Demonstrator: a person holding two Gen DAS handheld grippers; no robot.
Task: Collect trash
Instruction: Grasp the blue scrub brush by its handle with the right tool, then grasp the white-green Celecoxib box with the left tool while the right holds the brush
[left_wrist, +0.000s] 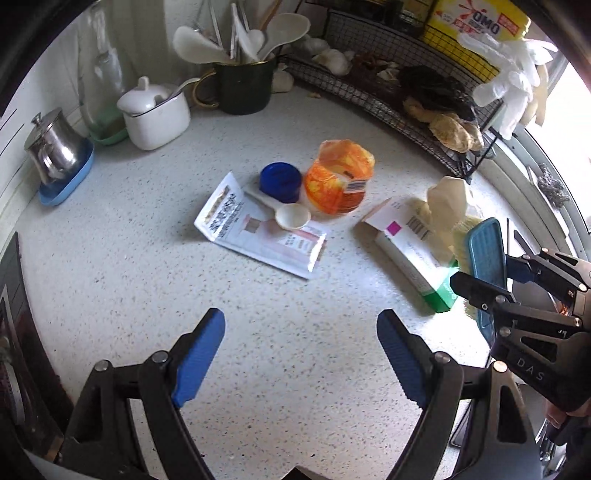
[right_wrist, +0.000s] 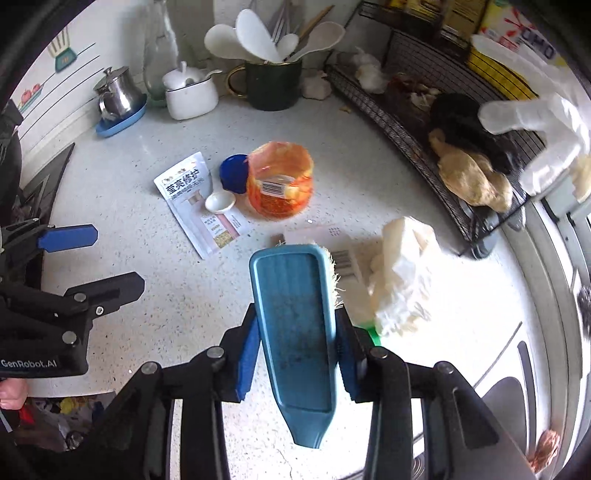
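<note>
On the speckled bench (left_wrist: 110, 280), a white sachet (left_wrist: 255, 225) lies under a plastic spoon (left_wrist: 284, 214), beside a blue lid (left_wrist: 279, 181) and an orange wrapper (left_wrist: 338, 182).

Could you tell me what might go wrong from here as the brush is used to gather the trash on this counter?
1. The right gripper holds the blue brush low on its handle, so pushing may twist it between the jaws.
2. The orange wrapper stands upright and looks light; a sweep could tip it against the blue cap and white spoon.
3. The crumpled tissue rests on the carton and may roll off.
</note>
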